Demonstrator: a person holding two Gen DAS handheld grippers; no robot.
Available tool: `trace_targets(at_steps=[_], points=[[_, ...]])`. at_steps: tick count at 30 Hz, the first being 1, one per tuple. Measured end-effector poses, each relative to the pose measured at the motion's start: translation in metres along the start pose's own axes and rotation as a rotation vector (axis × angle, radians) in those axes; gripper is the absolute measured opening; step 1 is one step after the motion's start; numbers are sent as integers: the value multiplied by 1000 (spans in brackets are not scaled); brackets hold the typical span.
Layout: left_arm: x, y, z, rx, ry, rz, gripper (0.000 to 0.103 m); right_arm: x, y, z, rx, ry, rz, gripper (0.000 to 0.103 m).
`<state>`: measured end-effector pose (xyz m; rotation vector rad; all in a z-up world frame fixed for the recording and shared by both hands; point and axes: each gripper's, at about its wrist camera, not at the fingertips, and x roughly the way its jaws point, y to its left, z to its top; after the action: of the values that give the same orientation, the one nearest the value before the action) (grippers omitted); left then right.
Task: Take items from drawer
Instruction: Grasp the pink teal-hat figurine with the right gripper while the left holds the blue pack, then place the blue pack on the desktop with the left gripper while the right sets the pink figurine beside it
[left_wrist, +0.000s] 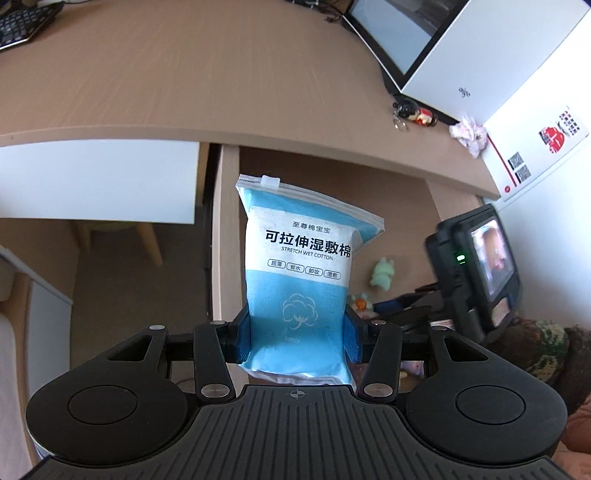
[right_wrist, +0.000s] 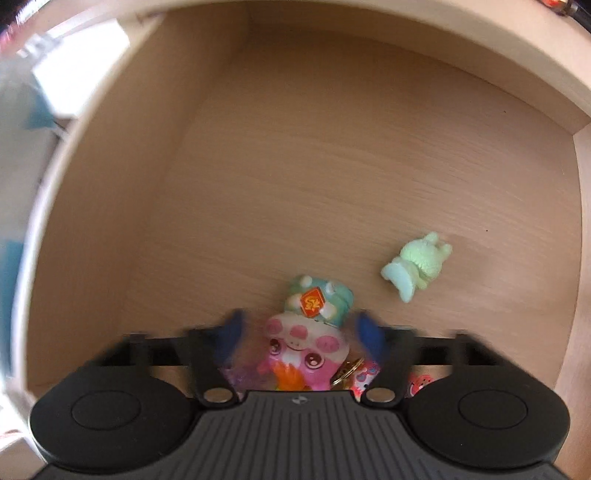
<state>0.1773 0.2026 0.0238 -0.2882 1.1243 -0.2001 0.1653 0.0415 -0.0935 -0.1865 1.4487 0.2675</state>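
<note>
My left gripper (left_wrist: 297, 332) is shut on a blue and white zip pack of stretch wet cotton (left_wrist: 299, 258), held upright above the open wooden drawer (left_wrist: 391, 192). In the right wrist view my right gripper (right_wrist: 299, 332) points down into the drawer (right_wrist: 332, 166). Its blurred blue fingers stand on either side of a pink toy with a teal hat (right_wrist: 306, 347), with gaps showing at the pads. A pale green plush figure (right_wrist: 417, 266) lies on the drawer floor to the right, also seen as the green figure (left_wrist: 382, 273) in the left wrist view.
The desk top (left_wrist: 184, 74) above the drawer carries a keyboard (left_wrist: 22, 26), a white box (left_wrist: 480, 55), a small doll keychain (left_wrist: 417, 112) and a crumpled pink item (left_wrist: 469, 133). More small stickers and trinkets (right_wrist: 365, 376) lie by the pink toy. The other gripper's body with its screen (left_wrist: 480, 266) hangs at the right.
</note>
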Motion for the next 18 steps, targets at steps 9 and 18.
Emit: trace_targets(at_steps=[9,18], points=[[16,-31,14,106,62,-91,52,-65,-31,-47,133,-125,4,46],[35,-78,122,115,-178,-122,52,-136,-78,-82,288,-326,-99,46]])
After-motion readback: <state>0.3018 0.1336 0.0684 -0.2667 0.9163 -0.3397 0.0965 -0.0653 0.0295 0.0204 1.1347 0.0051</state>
